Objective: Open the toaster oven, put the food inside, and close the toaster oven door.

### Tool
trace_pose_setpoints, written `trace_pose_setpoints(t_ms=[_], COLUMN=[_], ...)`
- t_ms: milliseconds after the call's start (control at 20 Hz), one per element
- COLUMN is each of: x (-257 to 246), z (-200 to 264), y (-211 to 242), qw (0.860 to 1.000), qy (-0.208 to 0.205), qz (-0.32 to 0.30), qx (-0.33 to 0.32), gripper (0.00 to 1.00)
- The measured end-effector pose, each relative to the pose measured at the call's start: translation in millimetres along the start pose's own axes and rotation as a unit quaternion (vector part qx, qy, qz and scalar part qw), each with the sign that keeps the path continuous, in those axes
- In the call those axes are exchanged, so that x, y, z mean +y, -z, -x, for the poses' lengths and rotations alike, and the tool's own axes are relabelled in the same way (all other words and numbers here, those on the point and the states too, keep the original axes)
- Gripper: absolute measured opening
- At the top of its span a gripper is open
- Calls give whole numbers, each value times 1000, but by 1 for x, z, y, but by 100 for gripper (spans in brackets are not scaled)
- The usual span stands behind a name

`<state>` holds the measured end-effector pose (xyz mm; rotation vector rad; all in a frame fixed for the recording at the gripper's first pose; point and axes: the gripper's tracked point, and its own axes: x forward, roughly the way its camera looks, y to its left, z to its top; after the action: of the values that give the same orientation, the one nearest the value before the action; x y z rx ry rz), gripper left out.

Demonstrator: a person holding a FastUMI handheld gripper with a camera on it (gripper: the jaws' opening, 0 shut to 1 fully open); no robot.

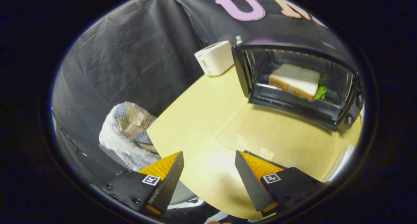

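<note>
One view: the gripper view, looking forward along the fingers.
Fingers: the gripper (pixel 208 172) is spread wide and holds nothing, hovering over the near part of the table (pixel 202 113).
Toaster oven (pixel 298 82): well beyond the fingers on the table's far side; I cannot tell whether a glass door is up or dropped flat.
Food: a sandwich (pixel 294 80) with green leaf rests on the rack inside, so placing looks done.
Step judged: closing the door, hence free fingers.
Bystanders: white toaster (pixel 215 57) beside the oven; cloth bundle (pixel 128 133) off the table's edge.
</note>
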<state>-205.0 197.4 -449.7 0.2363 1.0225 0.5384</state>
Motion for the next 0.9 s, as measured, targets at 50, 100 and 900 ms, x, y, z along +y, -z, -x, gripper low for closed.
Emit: trace_pose_setpoints(t_ms=[50,100,900], x=[-4,-9,-98], z=[-1,-2,27], y=[6,13,50], qw=[1000,1000,988], qy=[3,10,137], qz=[-8,-11,-36], qx=[11,25,60], gripper=[98,98,95])
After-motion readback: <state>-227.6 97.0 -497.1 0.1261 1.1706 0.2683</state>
